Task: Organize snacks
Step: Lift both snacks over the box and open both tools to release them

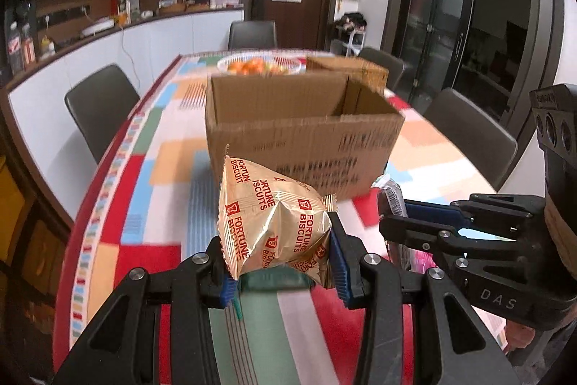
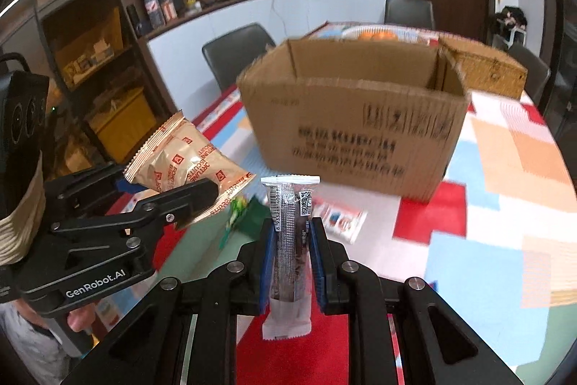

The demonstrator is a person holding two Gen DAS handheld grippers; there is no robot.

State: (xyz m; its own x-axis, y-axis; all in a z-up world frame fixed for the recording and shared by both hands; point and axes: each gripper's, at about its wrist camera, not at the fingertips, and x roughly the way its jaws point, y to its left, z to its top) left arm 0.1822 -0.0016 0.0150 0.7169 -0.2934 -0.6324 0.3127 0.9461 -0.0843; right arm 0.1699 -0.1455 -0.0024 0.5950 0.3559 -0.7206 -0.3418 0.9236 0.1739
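Snacks are hanging in both grippers above a dining table [image 1: 144, 168] spread with a patchwork cloth. The left gripper [image 1: 277, 262] is clamping a gold biscuit packet [image 1: 274, 222] between its blue pads, the packet puffed out and standing clear of the cloth. The right gripper [image 2: 292, 251] is pinching a slim silver snack stick [image 2: 290, 240] tight, its long axis running straight out along the fingers with the sealed end pointing forward. An open cardboard box [image 1: 303, 136] is standing directly ahead of both, its mouth facing up and its near wall between the snacks and the inside. Both grippers are sitting lower than the box's rim and pointing downward, side by side, so either load would seem to need carrying forward over that near wall before letting go. Neither looks clearly nearer. More packets [image 2: 339, 219] are lying on the cloth just before the box, and a bowl of oranges [image 1: 259, 65] is sitting beyond it.
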